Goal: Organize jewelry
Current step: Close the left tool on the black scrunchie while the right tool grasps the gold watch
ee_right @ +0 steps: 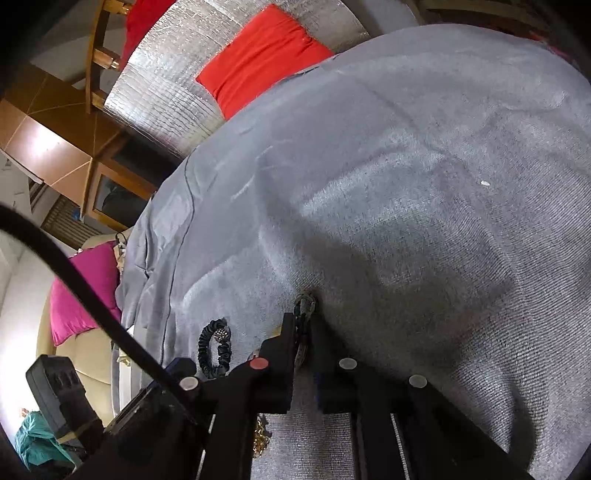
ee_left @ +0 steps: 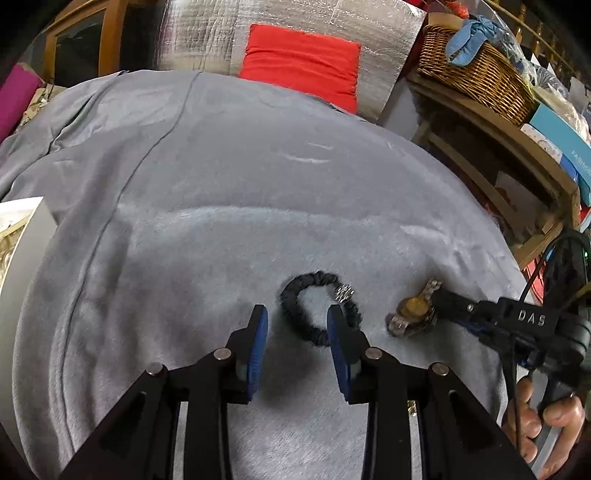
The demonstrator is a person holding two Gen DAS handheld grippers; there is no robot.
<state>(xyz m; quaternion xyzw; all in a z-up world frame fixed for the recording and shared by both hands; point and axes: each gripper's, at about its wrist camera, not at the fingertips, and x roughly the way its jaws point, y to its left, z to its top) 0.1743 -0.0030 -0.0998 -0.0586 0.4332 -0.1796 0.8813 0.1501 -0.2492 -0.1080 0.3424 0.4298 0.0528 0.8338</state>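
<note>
Surface: a grey blanket (ee_left: 221,206) covers the whole work area; what lies beneath it cannot be told. It shows a stitched seam and shallow creases.
Hair tie: a black fabric hair tie (ee_left: 320,308) with a small sparkly charm lies flat on the blanket, just ahead of the left gripper (ee_left: 297,325). Its right side sits partly behind the gripper's right-hand blue pad.
Left gripper: jaws spread, nothing between the pads; both tips hang low over the blanket, one each side of the hair tie's near edge.
Watch: a gold-faced wristwatch (ee_left: 413,310) with a metal link band rests on the blanket, to the right of the hair tie and apart from it.
Right gripper: the right gripper (ee_left: 437,295) has its jaws pressed together on the watch band, the links showing between the tips in the right wrist view (ee_right: 303,325).
Hand: a person's hand (ee_left: 546,424) grips the right gripper's handle at the lower right.
Obstructions: a black cable (ee_right: 74,280) crosses the right wrist view; the gripper frames hide the near blanket.
Surroundings: red cushion (ee_left: 301,62) against silver foil sheeting (ee_left: 207,33); wicker basket (ee_left: 476,70) and boxes on a wooden shelf (ee_left: 491,147) at right; magenta cushion (ee_right: 83,291) at left.
</note>
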